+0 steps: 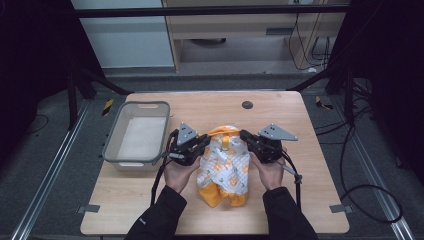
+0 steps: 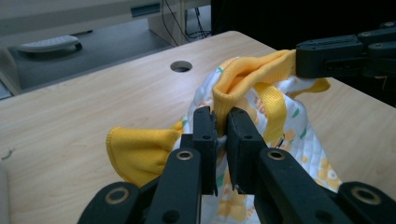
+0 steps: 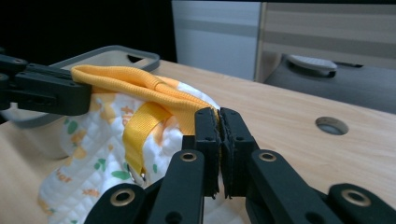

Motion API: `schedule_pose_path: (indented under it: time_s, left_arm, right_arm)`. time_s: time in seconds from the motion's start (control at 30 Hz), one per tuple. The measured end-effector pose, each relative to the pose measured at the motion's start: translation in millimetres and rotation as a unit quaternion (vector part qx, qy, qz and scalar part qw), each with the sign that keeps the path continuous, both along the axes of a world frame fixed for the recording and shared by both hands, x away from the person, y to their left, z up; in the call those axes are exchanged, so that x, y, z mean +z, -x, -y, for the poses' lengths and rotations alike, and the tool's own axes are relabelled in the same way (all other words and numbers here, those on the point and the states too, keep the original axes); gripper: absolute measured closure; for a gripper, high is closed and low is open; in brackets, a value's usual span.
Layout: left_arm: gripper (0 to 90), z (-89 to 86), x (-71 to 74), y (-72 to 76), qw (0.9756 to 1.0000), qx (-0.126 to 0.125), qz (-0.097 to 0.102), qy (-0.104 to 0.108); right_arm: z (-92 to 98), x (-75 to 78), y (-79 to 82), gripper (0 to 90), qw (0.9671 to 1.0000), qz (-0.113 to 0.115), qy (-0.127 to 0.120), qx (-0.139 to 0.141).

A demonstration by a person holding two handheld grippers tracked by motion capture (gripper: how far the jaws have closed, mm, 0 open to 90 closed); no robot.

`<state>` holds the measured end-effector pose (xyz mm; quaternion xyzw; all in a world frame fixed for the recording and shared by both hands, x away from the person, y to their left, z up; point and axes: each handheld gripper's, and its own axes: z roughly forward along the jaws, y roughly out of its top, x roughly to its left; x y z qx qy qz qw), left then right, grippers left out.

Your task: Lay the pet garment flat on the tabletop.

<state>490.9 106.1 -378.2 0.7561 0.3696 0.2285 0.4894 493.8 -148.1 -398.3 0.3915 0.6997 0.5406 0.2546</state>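
Resting on a grey floor between dark frame struts, the light wooden table filled the middle of the high view, with a pale cabinet and a white panel behind it at twelve o'clock. A round cable hole lay near the table's far edge. At about nine o'clock from the table's centre stood a grey basket, long side running toward twelve o'clock. Just beside it, toward three o'clock, lay the garment, a white quilted piece with orange print and a yellow ribbed neckband; its lower part rested on the wood while the neckband was held above it.

Both forearms, in dark sleeves, entered from six o'clock. The left gripper sat at nine o'clock of the garment and the right gripper at three o'clock, each pointing inward toward the other, with the neckband stretched between them.

In the left gripper view, the jaws stood nearly together, pinching a fold of the yellow neckband, which rose from between the pads; the other gripper clamped the band's far end at two o'clock. In the right gripper view, the jaws were pressed close, the neckband's edge caught between them, and a yellow strap hung below the band.
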Motion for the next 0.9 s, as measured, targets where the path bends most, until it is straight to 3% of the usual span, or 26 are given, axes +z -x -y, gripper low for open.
schedule_pose_path:
  time_s: [0.27, 0.3, 0.37, 0.43, 0.5, 0.6, 0.9]
  left_arm:
    - [80.4, 13.4, 1.4, -36.3, 0.9986, 0.051, 0.015, 0.003]
    - [77.8, 13.7, -0.4, -40.9, 0.9981, 0.059, 0.016, 0.011]
    - [65.0, 13.2, -3.8, -48.7, 0.9964, 0.082, 0.014, 0.014]
    - [53.1, 9.7, -5.0, -52.1, 0.9956, 0.093, 0.006, 0.015]
    - [48.5, 4.5, -4.0, -49.6, 0.9952, 0.097, 0.003, 0.018]
    - [45.8, -4.9, -0.8, -42.9, 0.9954, 0.094, 0.001, 0.018]
    - [42.8, -35.1, 1.1, -14.1, 0.9977, 0.066, -0.014, 0.011]
  right_arm:
    - [-6.7, -0.5, -35.5, 85.8, 0.9982, 0.013, 0.009, -0.058]
    - [-7.6, -0.5, -39.8, 84.7, 0.9975, 0.017, 0.018, -0.067]
    - [-8.7, -1.2, -49.1, 79.3, 0.9961, 0.008, 0.036, -0.08]
    - [-5.7, -1.5, -53.8, 74.1, 0.9938, 0.013, 0.047, -0.1]
    - [1.4, -0.6, -54.8, 68.6, 0.9939, 0.01, 0.038, -0.103]
    - [9.9, 2.5, -49.6, 67.0, 0.994, 0.007, 0.046, -0.099]
    - [25.9, 20.9, -14.8, 60.5, 0.9965, -0.003, 0.06, -0.059]
